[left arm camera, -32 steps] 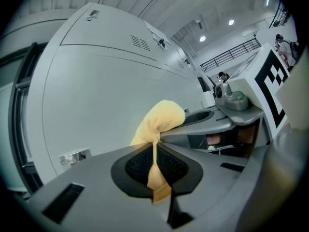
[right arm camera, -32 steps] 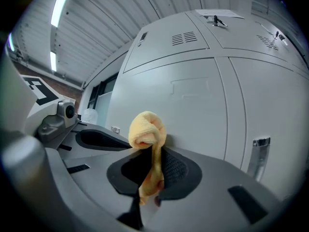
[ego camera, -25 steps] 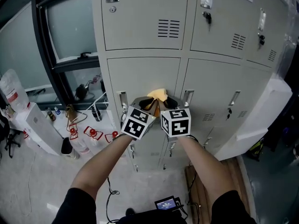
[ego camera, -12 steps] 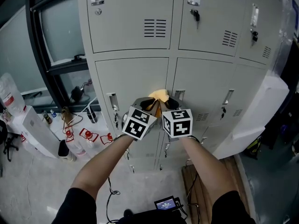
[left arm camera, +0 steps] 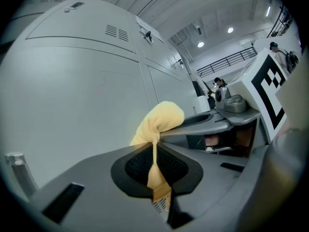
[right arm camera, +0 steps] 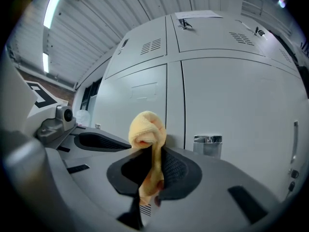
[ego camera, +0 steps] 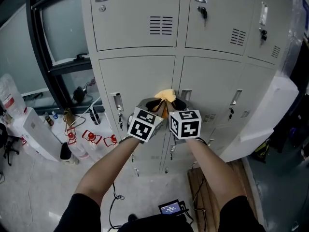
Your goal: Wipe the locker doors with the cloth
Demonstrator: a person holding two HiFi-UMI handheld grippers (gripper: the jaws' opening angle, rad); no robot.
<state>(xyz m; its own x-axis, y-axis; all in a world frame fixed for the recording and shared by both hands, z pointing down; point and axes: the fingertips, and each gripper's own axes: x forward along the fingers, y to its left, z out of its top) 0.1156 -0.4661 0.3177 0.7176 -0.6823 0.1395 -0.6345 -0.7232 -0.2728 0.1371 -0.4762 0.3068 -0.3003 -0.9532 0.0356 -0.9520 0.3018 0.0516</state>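
Both grippers sit side by side at the middle of the head view, the left gripper at 9 o'clock of the right gripper, marker cubes nearly touching. Each has its jaws clamped on the same yellow cloth. In the left gripper view a thin strip of cloth is pinched between the pads and the bunched end pokes out at 12 o'clock. The right gripper view shows the same: jaws closed on the cloth, wad sticking out past the tips.

The cloth wad is up against the grey locker doors, at the seam between two middle-row doors, and looks to be touching the metal. A chrome handle is at 9 o'clock of the cloth, and another one is just beside it at 3 o'clock.

On the floor, a white water dispenser stands at 8 o'clock and a small screen device lies at 6 o'clock.
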